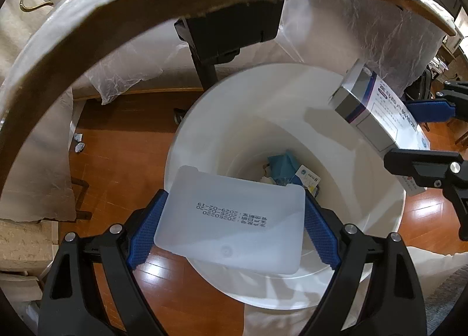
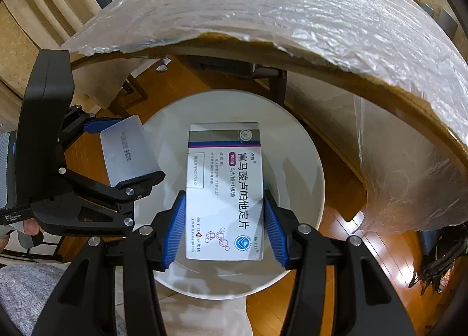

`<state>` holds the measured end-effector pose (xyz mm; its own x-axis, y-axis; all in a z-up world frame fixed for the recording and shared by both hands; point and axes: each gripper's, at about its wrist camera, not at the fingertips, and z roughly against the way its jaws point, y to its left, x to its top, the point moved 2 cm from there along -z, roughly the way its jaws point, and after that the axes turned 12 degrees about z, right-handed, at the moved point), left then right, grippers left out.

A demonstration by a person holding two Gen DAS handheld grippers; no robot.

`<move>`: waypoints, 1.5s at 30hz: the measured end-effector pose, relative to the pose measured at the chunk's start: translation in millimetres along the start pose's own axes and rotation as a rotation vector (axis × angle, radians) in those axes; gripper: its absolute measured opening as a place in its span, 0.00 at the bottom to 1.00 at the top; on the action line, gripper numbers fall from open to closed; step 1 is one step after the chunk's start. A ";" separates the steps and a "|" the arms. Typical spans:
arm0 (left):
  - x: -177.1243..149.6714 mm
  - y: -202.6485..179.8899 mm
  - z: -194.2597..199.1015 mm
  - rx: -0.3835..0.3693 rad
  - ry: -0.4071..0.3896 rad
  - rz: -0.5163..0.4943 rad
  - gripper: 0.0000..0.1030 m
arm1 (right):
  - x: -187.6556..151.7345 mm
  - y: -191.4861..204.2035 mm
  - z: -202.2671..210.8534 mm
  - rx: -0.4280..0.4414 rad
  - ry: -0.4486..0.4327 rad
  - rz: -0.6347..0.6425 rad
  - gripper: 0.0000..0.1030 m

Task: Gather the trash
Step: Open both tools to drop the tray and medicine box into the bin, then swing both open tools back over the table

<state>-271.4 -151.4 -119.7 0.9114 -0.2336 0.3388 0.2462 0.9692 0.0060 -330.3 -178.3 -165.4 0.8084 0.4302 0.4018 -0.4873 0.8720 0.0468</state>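
Observation:
My left gripper is shut on a translucent white plastic case with a printed date, held over the near rim of a round white trash bin. The case also shows in the right wrist view. My right gripper is shut on a white medicine box with a purple stripe, held over the bin's opening. The box also shows at the right of the left wrist view. Blue and white scraps lie at the bin's bottom.
A round table covered in plastic film overhangs the bin, with its black leg just behind. Two crumpled paper bits lie on the wooden floor. A dark bag sits at the right.

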 end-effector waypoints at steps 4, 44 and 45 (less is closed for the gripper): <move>0.0 -0.4 -6.2 0.003 0.009 -0.005 0.87 | -0.6 -0.4 -3.6 -0.003 0.006 -0.006 0.49; 9.8 3.8 61.3 -0.135 -0.141 0.021 0.90 | -2.3 -15.1 99.4 -0.013 -0.226 -0.024 0.83; 10.7 3.2 74.8 -0.153 -0.171 0.014 0.90 | 1.1 -14.4 111.0 -0.012 -0.260 -0.006 0.83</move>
<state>-285.5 -145.0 -45.6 0.8492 -0.1915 0.4921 0.2931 0.9461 -0.1377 -359.0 -216.3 -64.1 0.6988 0.3516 0.6229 -0.4773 0.8778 0.0400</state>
